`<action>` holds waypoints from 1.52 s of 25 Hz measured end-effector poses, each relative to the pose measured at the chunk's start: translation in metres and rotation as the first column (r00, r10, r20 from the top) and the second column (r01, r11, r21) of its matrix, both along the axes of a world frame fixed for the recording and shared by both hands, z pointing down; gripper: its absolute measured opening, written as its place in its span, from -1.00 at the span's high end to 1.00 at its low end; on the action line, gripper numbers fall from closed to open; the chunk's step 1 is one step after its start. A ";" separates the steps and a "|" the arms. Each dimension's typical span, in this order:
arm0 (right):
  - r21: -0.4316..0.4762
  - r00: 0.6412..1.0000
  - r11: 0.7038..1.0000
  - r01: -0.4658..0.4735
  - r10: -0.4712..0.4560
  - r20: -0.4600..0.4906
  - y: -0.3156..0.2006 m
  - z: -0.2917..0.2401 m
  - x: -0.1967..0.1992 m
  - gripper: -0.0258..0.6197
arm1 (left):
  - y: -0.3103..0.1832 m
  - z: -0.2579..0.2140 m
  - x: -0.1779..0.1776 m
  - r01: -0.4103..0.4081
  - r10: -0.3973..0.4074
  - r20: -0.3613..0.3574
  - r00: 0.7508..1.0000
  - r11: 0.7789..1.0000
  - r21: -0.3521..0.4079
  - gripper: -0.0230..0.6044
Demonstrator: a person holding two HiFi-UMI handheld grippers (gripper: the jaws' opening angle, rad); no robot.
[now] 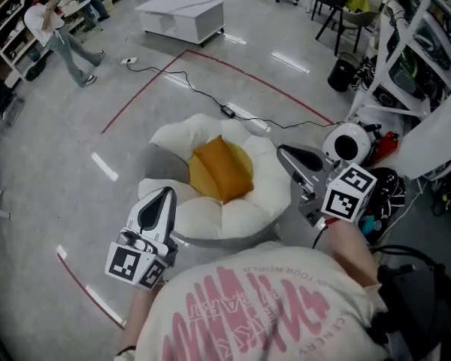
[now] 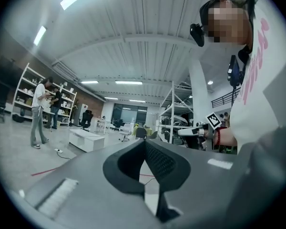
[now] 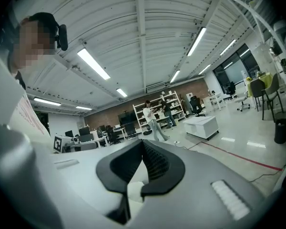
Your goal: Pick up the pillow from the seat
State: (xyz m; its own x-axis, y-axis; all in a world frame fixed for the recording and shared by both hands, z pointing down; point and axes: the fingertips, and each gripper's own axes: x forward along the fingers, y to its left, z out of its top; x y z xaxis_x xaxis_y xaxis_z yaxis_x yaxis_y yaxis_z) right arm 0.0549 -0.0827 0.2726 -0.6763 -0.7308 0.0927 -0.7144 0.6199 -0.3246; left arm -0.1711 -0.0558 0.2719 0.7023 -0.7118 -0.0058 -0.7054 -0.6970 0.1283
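Note:
An orange pillow lies in the middle of a white, petal-shaped seat on the floor, seen in the head view. My left gripper hovers over the seat's near left edge, shut and empty. At the seat's right edge my right gripper is also shut, with nothing in it. Neither touches the pillow. Both gripper views look out level across the room, so pillow and seat are hidden there. In the left gripper view the left gripper has its jaws together. The right gripper looks the same in its own view.
A black cable and a red floor line run behind the seat. A white low table stands farther back, with people at shelves on the far left. Racks, a black bin and a white round device crowd the right.

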 end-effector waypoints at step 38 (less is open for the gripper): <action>-0.444 0.916 0.801 0.402 -0.347 0.202 -0.200 0.288 0.039 0.91 | -0.130 0.242 0.137 0.272 -0.274 0.059 0.960 0.863 -0.425 0.90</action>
